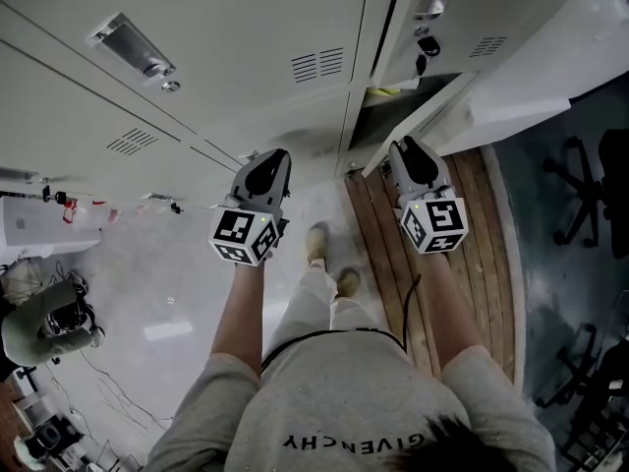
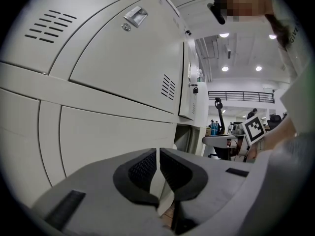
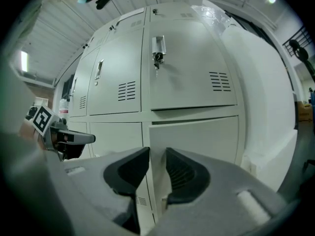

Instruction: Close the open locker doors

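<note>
A bank of pale grey lockers [image 1: 197, 77] fills the top of the head view. One lower door [image 1: 425, 116] stands ajar, with a dark opening [image 1: 381, 118] behind it. My right gripper [image 1: 405, 150] is just in front of that door's free edge. In the right gripper view the door [image 3: 197, 136] shows its left edge in line with the gap of the gripper [image 3: 157, 154], whose jaws stand a little apart without pressing on anything. My left gripper [image 1: 267, 160] faces closed lower lockers with its jaws together and empty [image 2: 158, 154]. The opening [image 2: 189, 137] lies to its right.
The locker above the open one has a key in its lock [image 1: 425, 47]. A white wrapped panel [image 1: 550, 67] leans at the right. A wooden strip [image 1: 472, 264] runs along the floor, with office chairs [image 1: 590, 195] beyond. Clutter and cables [image 1: 44, 327] lie at the lower left.
</note>
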`<state>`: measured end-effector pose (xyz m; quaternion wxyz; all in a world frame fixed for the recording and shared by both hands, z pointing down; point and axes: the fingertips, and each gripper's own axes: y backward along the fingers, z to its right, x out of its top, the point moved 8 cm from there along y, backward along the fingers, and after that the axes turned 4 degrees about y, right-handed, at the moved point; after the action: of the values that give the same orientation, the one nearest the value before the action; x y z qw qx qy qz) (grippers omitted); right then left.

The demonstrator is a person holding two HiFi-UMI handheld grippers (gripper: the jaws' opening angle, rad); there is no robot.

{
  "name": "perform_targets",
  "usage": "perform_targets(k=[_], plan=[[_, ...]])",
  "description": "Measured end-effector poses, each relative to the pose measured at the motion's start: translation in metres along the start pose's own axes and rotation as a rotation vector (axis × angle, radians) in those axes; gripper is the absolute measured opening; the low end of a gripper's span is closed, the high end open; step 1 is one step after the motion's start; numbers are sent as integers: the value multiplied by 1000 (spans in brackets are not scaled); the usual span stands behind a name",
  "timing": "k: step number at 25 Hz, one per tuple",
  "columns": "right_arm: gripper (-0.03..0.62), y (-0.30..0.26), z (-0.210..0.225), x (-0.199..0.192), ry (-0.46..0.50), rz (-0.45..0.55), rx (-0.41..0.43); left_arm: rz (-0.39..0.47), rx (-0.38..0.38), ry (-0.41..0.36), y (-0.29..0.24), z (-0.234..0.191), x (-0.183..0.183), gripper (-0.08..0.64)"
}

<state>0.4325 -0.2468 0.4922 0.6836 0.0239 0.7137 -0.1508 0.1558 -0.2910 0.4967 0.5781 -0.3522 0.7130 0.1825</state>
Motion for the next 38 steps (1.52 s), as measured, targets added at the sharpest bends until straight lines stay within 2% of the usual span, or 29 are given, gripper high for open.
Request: perform_targets(k=[20, 38], plan=[[100, -63, -3, 8, -19, 13, 37, 4, 20, 14, -11, -25, 4, 18], [84, -91, 3, 10, -19, 5, 36, -1, 49, 31, -10, -38, 1, 18]])
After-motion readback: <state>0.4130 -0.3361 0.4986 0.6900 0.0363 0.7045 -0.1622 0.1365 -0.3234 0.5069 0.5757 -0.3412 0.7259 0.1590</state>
